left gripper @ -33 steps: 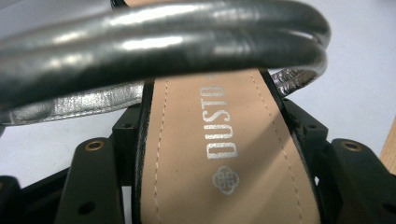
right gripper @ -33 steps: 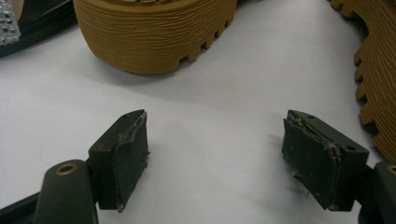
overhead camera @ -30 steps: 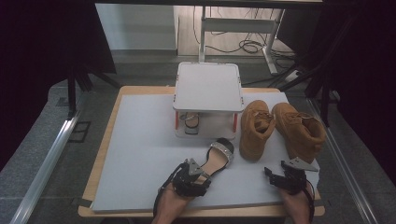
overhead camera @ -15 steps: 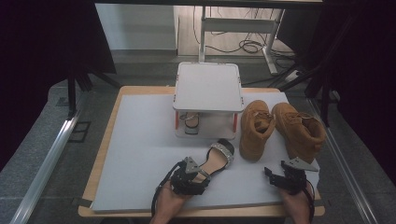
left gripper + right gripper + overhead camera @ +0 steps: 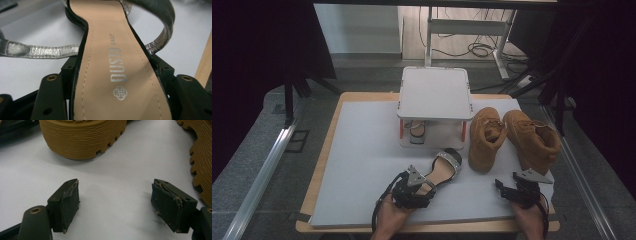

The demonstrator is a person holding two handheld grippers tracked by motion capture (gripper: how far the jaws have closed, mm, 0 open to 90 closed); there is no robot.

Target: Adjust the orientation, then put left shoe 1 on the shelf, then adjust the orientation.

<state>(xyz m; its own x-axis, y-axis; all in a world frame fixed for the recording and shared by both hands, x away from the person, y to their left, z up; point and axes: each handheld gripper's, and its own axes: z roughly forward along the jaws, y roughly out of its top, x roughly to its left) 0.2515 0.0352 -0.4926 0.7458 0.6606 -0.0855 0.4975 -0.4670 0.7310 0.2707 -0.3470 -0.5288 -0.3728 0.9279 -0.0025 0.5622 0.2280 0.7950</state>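
Sandal (image 5: pixel 439 172) lies on the white mat (image 5: pixel 362 165) near the front edge of the table (image 5: pixel 329 130), just in front of the small white rack (image 5: pixel 435 92) and just left of the boots. The left gripper (image 5: pixel 422 187) pinches it across the heel end of the footbed; in the left gripper view the black jaws press both edges of the tan insole (image 5: pixel 117 75), with the silver strap (image 5: pixel 37 51) looping out to the side.

By the look of it the sandal is light, with a stiff sole and thin, floppy straps. The smooth insole and narrow sole edges could slip or twist in the pads, so the grip across the sole near the heel seems the soundest place; the straps would bend and let the shoe swing.

The right gripper (image 5: pixel 512 189) rests on the mat near the front right corner, jaws spread with nothing between them; the right gripper view has bare mat between the pads and a ribbed boot sole (image 5: pixel 82 137) beyond.

Counted: two sandals, one held and a second sandal (image 5: pixel 414 131) under the rack; two tan boots, the left boot (image 5: pixel 486 137) and the right boot (image 5: pixel 532 140); one rack; two grippers.
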